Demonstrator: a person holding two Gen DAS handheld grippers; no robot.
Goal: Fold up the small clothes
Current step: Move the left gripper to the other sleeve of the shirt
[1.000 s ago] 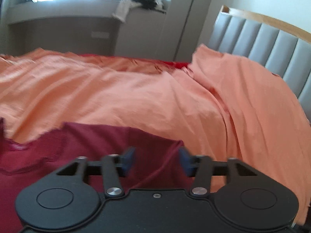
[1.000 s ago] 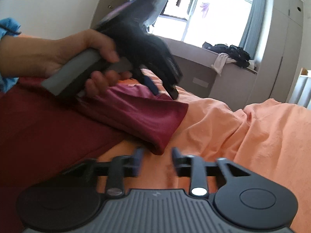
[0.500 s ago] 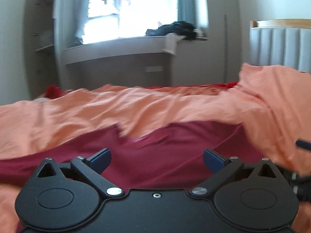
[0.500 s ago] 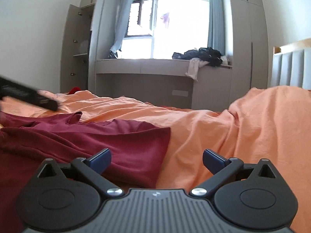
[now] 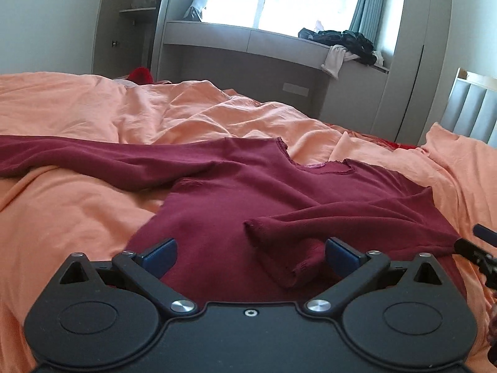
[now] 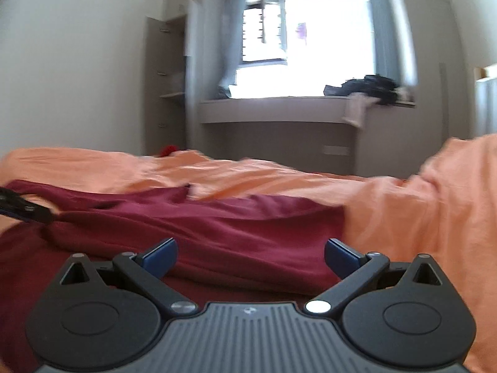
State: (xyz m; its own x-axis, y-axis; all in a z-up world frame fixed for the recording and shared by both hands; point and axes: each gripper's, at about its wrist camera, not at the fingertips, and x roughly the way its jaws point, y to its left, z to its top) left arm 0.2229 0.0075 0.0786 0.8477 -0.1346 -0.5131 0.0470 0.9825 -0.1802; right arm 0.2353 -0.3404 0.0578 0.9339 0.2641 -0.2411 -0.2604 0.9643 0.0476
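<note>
A dark red long-sleeved top (image 5: 236,199) lies on the orange bed sheet (image 5: 77,217). Its right sleeve (image 5: 341,227) is folded across the body, with the cuff near my left gripper. Its left sleeve (image 5: 77,158) stretches out to the left. My left gripper (image 5: 250,253) is open and empty, low over the top's lower part. My right gripper (image 6: 250,253) is open and empty over the top's right side (image 6: 233,227). The right gripper's tip shows at the left wrist view's right edge (image 5: 478,248), and the left gripper's tip shows in the right wrist view (image 6: 21,208).
A grey padded headboard (image 5: 472,112) stands at the right. A window ledge (image 5: 279,40) at the back carries a pile of dark clothes (image 5: 341,40). A red item (image 5: 141,76) lies beyond the bed's far edge. A tall cabinet (image 5: 130,21) stands at the back left.
Both grippers opened from nearly shut a second ago and let go of the top. They have drawn back, and the right sleeve now lies folded over the body.
</note>
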